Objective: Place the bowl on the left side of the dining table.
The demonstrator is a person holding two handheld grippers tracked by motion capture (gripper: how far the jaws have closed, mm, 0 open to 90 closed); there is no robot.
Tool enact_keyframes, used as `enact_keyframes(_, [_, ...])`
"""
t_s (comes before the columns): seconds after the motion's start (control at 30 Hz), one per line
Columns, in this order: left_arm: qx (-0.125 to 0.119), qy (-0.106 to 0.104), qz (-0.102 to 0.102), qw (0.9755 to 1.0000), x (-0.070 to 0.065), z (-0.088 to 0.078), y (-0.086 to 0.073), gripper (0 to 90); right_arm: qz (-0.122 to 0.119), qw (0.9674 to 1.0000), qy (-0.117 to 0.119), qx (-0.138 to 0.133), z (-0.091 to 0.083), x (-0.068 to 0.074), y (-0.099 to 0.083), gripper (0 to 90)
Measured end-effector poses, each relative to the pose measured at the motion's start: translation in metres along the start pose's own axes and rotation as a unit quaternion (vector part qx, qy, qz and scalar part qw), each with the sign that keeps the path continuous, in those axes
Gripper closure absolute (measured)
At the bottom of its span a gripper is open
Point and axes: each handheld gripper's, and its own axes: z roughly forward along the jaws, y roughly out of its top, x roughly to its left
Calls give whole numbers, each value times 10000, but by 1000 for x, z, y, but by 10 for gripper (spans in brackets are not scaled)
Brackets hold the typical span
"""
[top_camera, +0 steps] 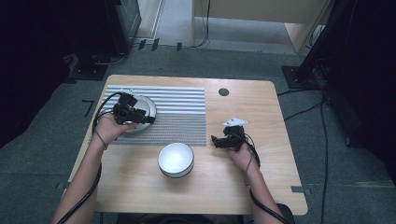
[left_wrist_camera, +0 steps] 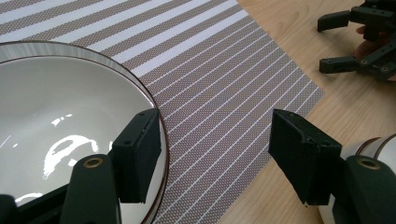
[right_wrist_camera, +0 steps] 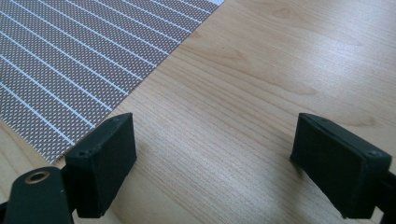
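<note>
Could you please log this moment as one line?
left gripper: open over plate rim | right gripper: open, empty, above table | bowl: off mat

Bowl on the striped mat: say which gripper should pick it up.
Left. The left gripper hangs open at the bowl rim, one jaw over it. The right gripper is open over bare table.

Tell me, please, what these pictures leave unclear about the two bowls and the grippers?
- Bowl on the mat: high view, left gripper hides most.
- Front bowl: left gripper view, jaw and edge cut it.
- Right gripper: high view, too small to judge jaw gap.
</note>
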Motion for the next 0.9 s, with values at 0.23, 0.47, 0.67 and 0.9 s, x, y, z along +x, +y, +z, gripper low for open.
enact_keyframes(0.23, [34, -39, 85, 10000, -5, 5, 0, 333, -2, 10000, 0, 1, 0, 0, 0, 130])
enact_keyframes(0.47, [37, -57, 117, 9999, -8, 8, 1, 331, -10, 10000, 2, -1, 0, 0, 0, 130])
enact_keyframes(0.67, [77, -117, 230, 9996, -14, 14, 1, 331, -25, 10000, 16, -5, 0, 0, 0, 130])
enact_keyframes(0.9, [128, -181, 351, 9991, -19, 22, -1, 332, -20, 10000, 14, -6, 0, 0, 0, 130])
